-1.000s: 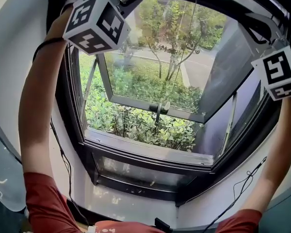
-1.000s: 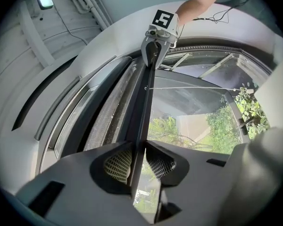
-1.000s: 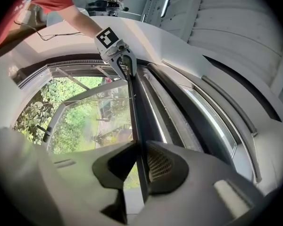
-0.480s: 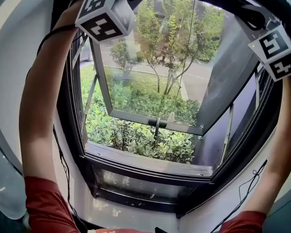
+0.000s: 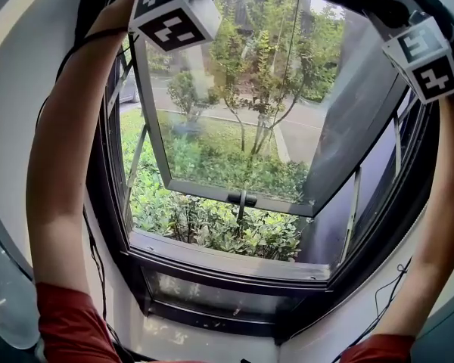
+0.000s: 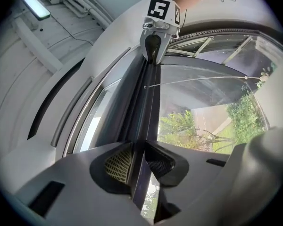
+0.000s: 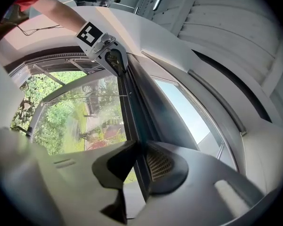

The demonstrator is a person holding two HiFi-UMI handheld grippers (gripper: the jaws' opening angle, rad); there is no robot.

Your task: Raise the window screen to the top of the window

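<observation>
1. the left gripper (image 6: 140, 160) is closed part-way onto the dark screen bar (image 6: 147, 107). the bar's thin edge runs straight between its two ribbed pads, and both pads press on it.
2. the right gripper (image 7: 140, 164) has the same hold on the bar further along, with its jaws narrowed until the pads meet the edge on both sides.
3. from either gripper view, we see the bar run away from the jaws in a straight line to the other gripper at its far end. each gripper holds one end and the bar spans between them.
4. in the head view our arms, in red sleeves (image 5: 72, 320), are stretched up. the grippers sit at the top corners of the window frame (image 5: 234, 267), the left one at the upper left and the right one at the upper right.
5. the bar they hold is up there too, well above the casement sash (image 5: 204, 187), which stands open outward towards shrubs and trees.
6. a thin cord (image 6: 198, 81) runs off the bar across the opening.
7. the only markings we can make out are black-and-white square patterns on the left marker cube (image 5: 174, 10) and the right marker cube (image 5: 425, 57). they are patterns, not words.
</observation>
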